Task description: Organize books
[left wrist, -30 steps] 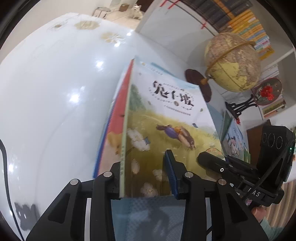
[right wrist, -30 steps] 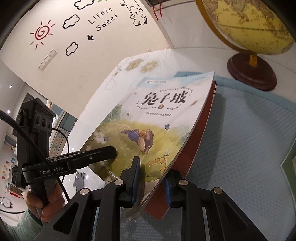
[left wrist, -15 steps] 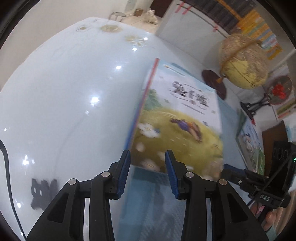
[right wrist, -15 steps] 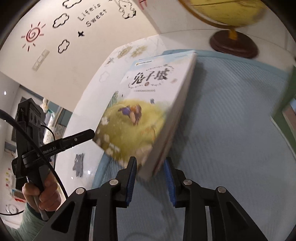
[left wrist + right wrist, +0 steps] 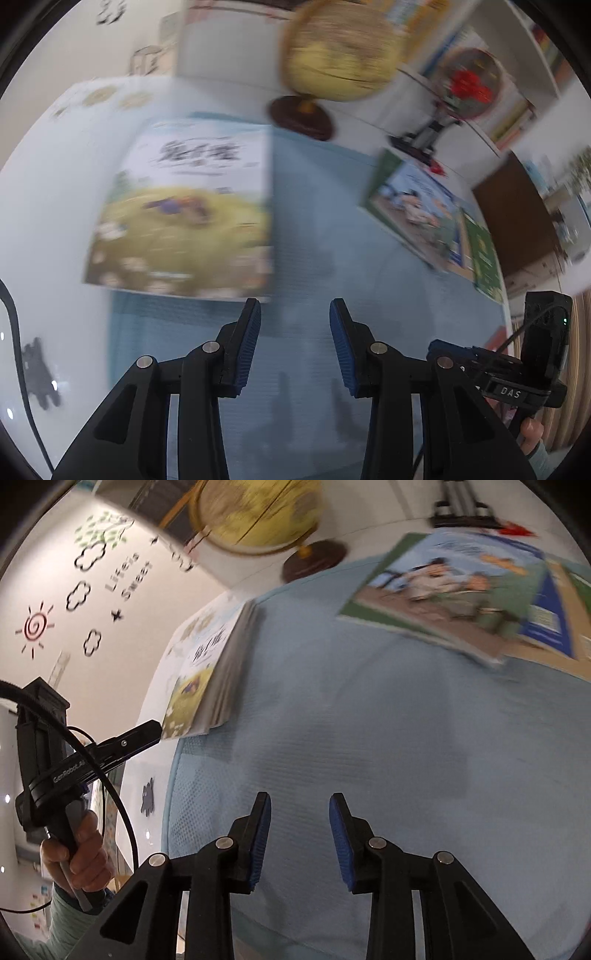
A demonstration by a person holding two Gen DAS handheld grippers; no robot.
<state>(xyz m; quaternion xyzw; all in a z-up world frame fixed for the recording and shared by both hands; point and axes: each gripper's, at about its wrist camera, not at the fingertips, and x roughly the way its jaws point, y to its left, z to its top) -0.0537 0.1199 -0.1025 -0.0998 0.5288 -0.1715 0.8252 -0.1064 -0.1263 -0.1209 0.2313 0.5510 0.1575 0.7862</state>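
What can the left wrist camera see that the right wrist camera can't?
Only the left view shows the red ornament on its stand, and the right gripper from the side. Only the right view shows the sun sticker on the wall and the hand holding the left gripper. Both show the rabbit book, the globe, the green book and the blue mat.

Each view is taken from a gripper's wrist, looking steeply down and forward between its two black, blue-padded fingers. The pale blue textured mat [image 5: 317, 229] is seen close beneath both. Shared by both views are the mat [image 5: 369, 720], the yellow globe on a dark round wooden base [image 5: 332, 55] [image 5: 255, 513] and the stacked picture books [image 5: 184, 218] [image 5: 207, 679].
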